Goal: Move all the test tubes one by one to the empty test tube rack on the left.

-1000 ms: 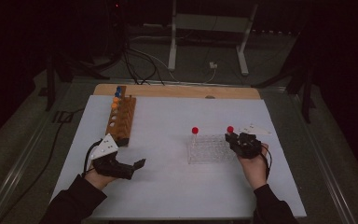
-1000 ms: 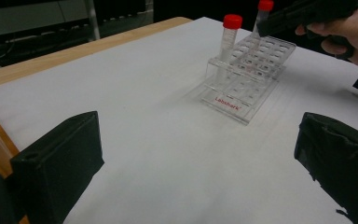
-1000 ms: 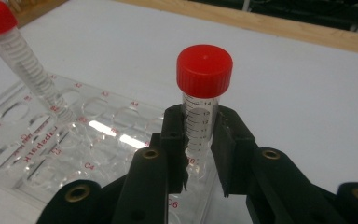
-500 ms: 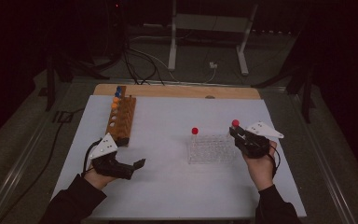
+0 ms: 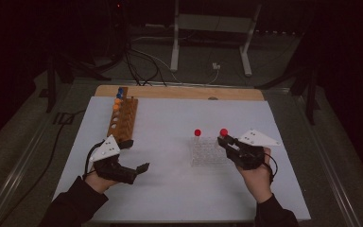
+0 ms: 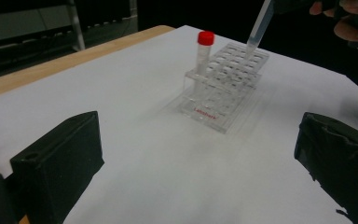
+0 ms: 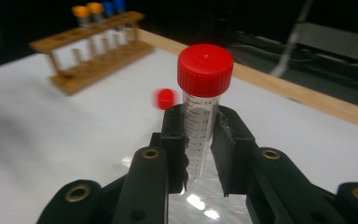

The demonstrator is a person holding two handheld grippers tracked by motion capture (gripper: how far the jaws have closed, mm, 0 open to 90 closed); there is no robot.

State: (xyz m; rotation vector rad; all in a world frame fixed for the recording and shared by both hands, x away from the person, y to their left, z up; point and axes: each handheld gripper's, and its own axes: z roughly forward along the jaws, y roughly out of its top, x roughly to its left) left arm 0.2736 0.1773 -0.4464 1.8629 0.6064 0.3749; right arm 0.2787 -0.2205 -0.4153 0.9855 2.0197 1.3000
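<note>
Red-capped tube (image 7: pixel 200 112) sits clamped between my right gripper's (image 5: pixel 230 145) jaws, which are closed snugly on its graduated wall just under the cap, its pointed tip hanging over the clear plastic rack (image 5: pixel 210 152) directly below my jaws. A second red-capped tube (image 6: pixel 202 55) stands upright in the rack's corner, ahead and to the left of my right jaws. My left gripper (image 5: pixel 133 158) rests on the white table sheet (image 5: pixel 170 123) with its jaws spread wide and nothing between them, the rack well ahead of it. The wooden rack (image 5: pixel 122 118) with orange- and blue-capped tubes is far ahead on that same side.

My guess is the tube is meant for a hole in the clear rack. It looks tilted in the left gripper view, so the tip could catch a grid edge instead of a hole. The rack is light and unheld, so pushing down off-centre might skid or tip it, toppling the standing tube. My grip is high and narrow, so the tube could also pivot between the jaws.
</note>
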